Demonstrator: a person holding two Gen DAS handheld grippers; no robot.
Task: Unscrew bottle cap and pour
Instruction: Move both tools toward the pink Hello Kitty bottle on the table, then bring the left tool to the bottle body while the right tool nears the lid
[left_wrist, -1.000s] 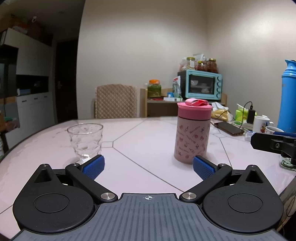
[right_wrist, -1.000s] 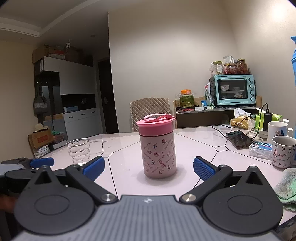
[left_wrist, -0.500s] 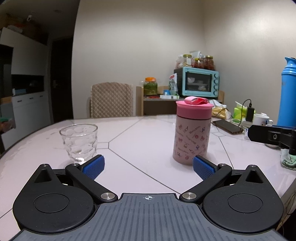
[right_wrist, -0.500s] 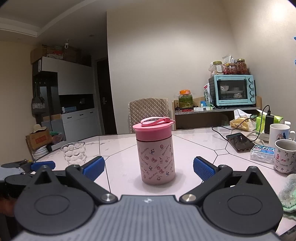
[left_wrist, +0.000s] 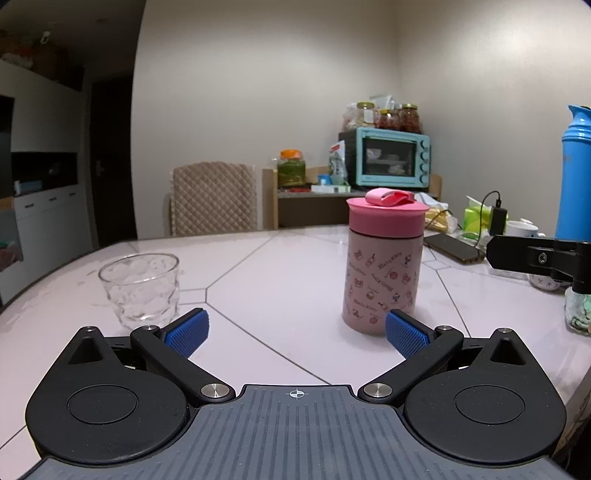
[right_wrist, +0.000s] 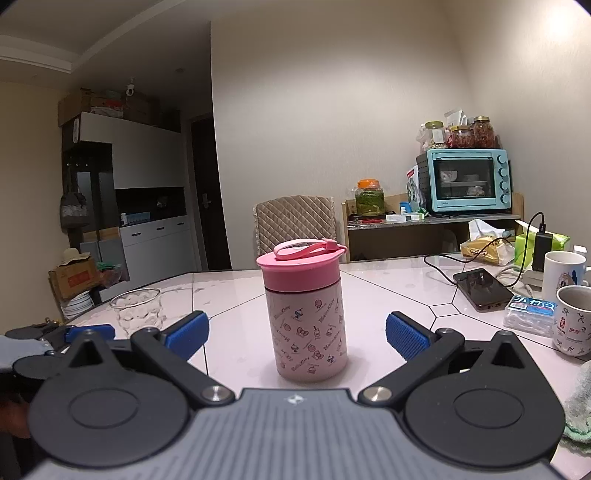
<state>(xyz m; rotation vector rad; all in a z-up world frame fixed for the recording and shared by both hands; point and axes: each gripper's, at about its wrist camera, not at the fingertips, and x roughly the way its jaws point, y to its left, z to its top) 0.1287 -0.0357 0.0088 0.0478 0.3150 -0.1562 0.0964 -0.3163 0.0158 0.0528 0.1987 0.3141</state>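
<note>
A pale pink printed bottle (left_wrist: 380, 284) (right_wrist: 309, 332) stands upright on the white table, its darker pink screw cap (left_wrist: 387, 214) (right_wrist: 300, 267) on, a loop strap lying on top. An empty clear glass (left_wrist: 142, 291) (right_wrist: 137, 312) stands to its left. My left gripper (left_wrist: 294, 330) is open, short of both, the bottle just beyond its right finger. My right gripper (right_wrist: 294, 332) is open and faces the bottle, which sits centred beyond the gap between its blue pads (right_wrist: 404, 334). The right gripper's finger (left_wrist: 532, 254) also shows at the right edge of the left wrist view.
On the table's right side lie a phone (right_wrist: 482, 288) on a charging cable, two mugs (right_wrist: 572, 319), a small plastic box (right_wrist: 530, 314), a green cloth (right_wrist: 580, 406) and a tall blue flask (left_wrist: 576, 173). A chair (right_wrist: 295, 225) stands behind the table.
Both grippers have drifted closer to the bottle and a little lower; the bottle looms larger in the right wrist view. Bottle and glass have not moved. Both jaws stay open.
</note>
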